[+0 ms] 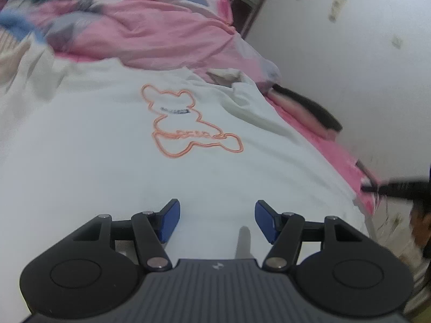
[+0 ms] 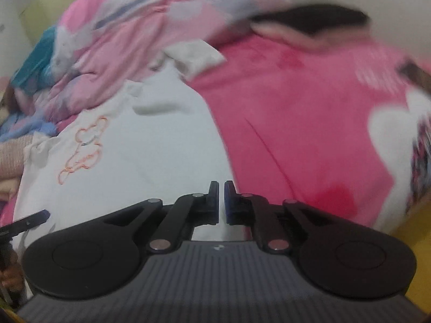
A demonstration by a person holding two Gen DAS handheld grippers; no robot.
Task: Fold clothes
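Blue-padded fingers of the left gripper (image 1: 217,219) stand wide apart, empty, above the white shirt (image 1: 107,161). The right gripper (image 2: 221,202) is nearly closed at the shirt's edge; whether it pinches cloth cannot be told. The shirt, with its orange bear outline (image 1: 186,123), lies flat on a pink bedspread (image 2: 296,121), below a rumpled pink quilt (image 1: 150,27).

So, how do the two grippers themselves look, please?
Both look identical: the left gripper and the right gripper have black linkage arms with silver pivot pins, blue pads on the fingers, round black side discs, and a ribbed grey body with a small logo.
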